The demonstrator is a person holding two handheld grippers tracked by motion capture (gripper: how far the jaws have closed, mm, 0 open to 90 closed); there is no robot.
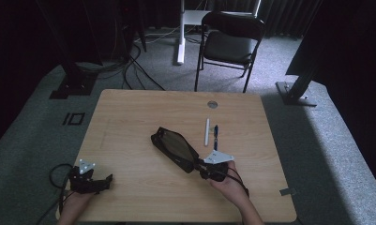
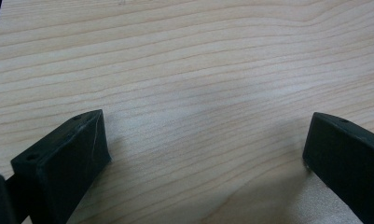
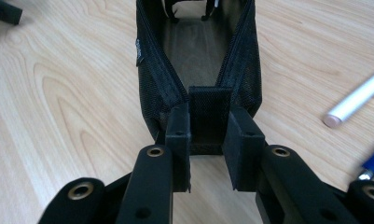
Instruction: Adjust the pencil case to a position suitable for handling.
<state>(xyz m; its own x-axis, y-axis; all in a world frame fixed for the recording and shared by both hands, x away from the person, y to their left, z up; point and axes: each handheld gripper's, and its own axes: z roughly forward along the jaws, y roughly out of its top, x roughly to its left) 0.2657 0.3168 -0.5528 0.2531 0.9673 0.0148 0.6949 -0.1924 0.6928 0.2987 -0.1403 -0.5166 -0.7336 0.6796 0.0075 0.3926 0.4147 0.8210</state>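
Right gripper [image 3: 208, 140] clamped on end tab of black pencil case [image 1: 175, 148], mid-table, slightly toward near edge. Left gripper [image 2: 205, 149] wide open, nothing in it, near-left corner.

Worries: small fabric tab, could slip out; floppy mesh case may sag or swing into white pen [image 1: 206, 131] and blue pen [image 1: 215, 136] just beside. Table [image 1: 129, 117] smooth woodgrain, so case slides easily.

Both grippers, left gripper [image 1: 94, 180] and right gripper [image 1: 209, 169], are black, with grey 3-cornered plates and trailing cables.
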